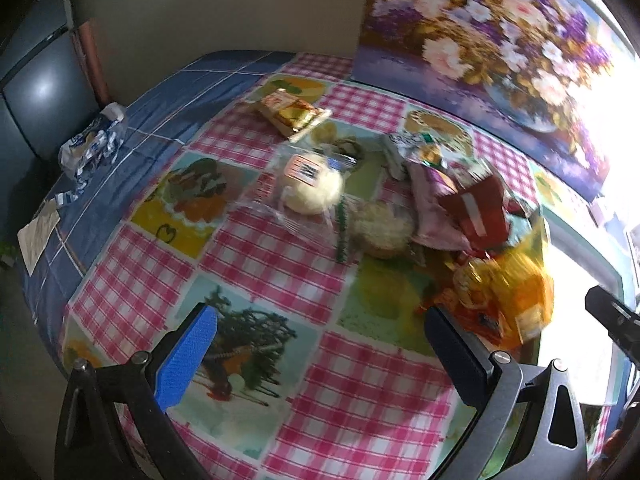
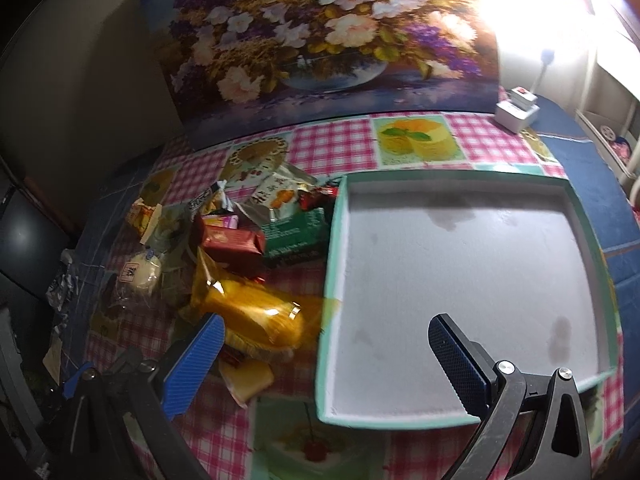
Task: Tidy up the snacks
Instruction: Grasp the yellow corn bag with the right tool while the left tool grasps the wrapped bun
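**Snacks Wait in a Heap Beside an Empty Tray**

Snacks [image 2: 224, 240] lie piled on the checked tablecloth [image 2: 340, 148], just left of a shallow mint-rimmed tray [image 2: 330, 248] whose pale floor holds nothing but a few faint stains. Among the heap are a glossy orange packet [image 2: 256, 312] nearest the tray's left wall, a red packet [image 2: 232, 242], a green packet [image 2: 296, 232] touching the tray's corner, and a round white cake in clear wrap [image 1: 310, 190] farther out. One golden packet [image 1: 294, 114] sits apart from the rest, toward the far side of the table.

Both tools are empty, with jaws spread wide. The right gripper [image 2: 324, 340] hovers low over the tray's left wall, its left finger above the orange packet. The left gripper [image 1: 320, 328] hangs over bare cloth, short of the pile.

Sorting appears to be at its very start, with no item yet in the tray. The likely next move is for the right gripper to shift left and drop onto the orange packet; its slick, crinkly film may slip, so a grip across the packet's body would seem wise.
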A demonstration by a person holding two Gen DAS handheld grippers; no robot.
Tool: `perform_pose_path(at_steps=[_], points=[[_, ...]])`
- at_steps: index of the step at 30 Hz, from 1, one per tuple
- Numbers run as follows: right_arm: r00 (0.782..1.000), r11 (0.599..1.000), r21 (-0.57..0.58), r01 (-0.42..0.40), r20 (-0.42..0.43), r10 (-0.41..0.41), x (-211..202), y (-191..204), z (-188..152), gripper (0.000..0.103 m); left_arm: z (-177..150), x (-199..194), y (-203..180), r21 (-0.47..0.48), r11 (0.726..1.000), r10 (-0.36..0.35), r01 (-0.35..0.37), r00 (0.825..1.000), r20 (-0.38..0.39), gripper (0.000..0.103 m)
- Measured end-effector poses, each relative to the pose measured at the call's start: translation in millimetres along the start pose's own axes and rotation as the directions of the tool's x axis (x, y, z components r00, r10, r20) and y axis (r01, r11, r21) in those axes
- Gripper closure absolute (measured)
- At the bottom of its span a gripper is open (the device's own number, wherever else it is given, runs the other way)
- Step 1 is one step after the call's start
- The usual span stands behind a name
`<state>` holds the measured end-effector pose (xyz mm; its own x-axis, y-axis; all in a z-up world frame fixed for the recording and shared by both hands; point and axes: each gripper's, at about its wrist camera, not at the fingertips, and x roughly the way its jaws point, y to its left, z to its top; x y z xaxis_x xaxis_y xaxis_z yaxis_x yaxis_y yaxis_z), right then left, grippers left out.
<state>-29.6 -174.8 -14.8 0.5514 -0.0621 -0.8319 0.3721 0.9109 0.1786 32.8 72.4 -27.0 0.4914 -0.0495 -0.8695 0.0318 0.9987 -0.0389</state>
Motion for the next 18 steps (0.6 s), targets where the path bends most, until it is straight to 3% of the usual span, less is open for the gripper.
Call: perform_pose_path(at_steps=[9, 18], points=[[0.996, 0.983, -0.181, -0.033, -0.09, 0.017, 37.5, 51.1, -8.1, 0.0, 23.9, 30.5, 25.6, -0.018, 0.999, 0.032, -0.033, 0.998, -0.059, 0.0], [0.993, 0.976, -0.216, -0.016, -0.115, -0.01, 61.3, 62.1, -7.3, 0.001, 54.7, 64.7, 29.0, 0.044, 0.998, 0.049, -0.044, 0.993, -0.104, 0.0]])
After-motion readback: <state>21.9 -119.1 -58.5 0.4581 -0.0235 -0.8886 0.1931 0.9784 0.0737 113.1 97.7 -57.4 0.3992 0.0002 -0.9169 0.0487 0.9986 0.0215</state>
